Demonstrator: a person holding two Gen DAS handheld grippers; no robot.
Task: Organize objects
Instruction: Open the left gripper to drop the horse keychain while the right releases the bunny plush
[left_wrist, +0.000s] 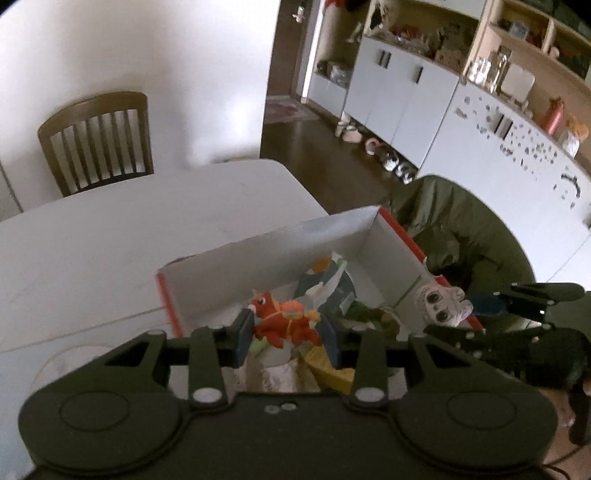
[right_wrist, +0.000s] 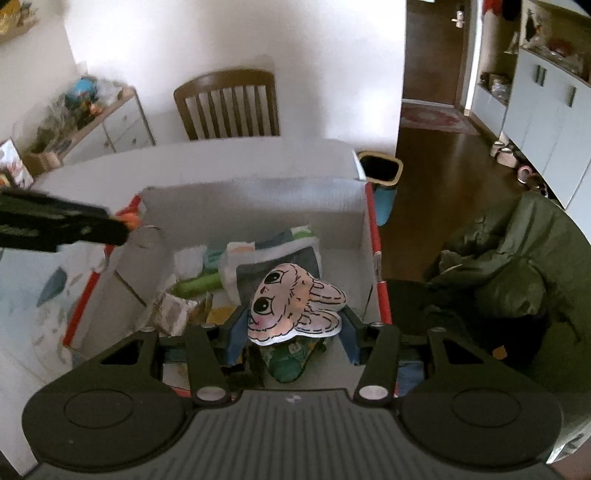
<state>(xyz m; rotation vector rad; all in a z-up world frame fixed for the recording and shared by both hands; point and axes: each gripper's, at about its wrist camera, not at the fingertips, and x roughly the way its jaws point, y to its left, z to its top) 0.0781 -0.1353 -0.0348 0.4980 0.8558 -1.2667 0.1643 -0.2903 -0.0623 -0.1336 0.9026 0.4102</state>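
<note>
A white cardboard box (left_wrist: 258, 266) with red outer edges sits on the white table (left_wrist: 110, 236); inside lie several packets and toys. My left gripper (left_wrist: 288, 338) is shut on a red-orange toy figure (left_wrist: 284, 321), held above the box's near-left part. From the right wrist view the left gripper (right_wrist: 125, 221) hangs over the box's (right_wrist: 255, 199) left wall with the orange toy (right_wrist: 131, 218) at its tip. My right gripper (right_wrist: 293, 338) is shut on a flat pink big-eyed rabbit face (right_wrist: 291, 306) above the box's near-right part. That face (left_wrist: 439, 302) also shows beside the box's right wall.
A wooden chair (right_wrist: 229, 107) stands behind the table against the white wall. A dark green jacket (right_wrist: 509, 273) is heaped to the right of the box. A bin (right_wrist: 380, 168) stands on the dark floor past the table corner. White cabinets (left_wrist: 402, 96) line the far right.
</note>
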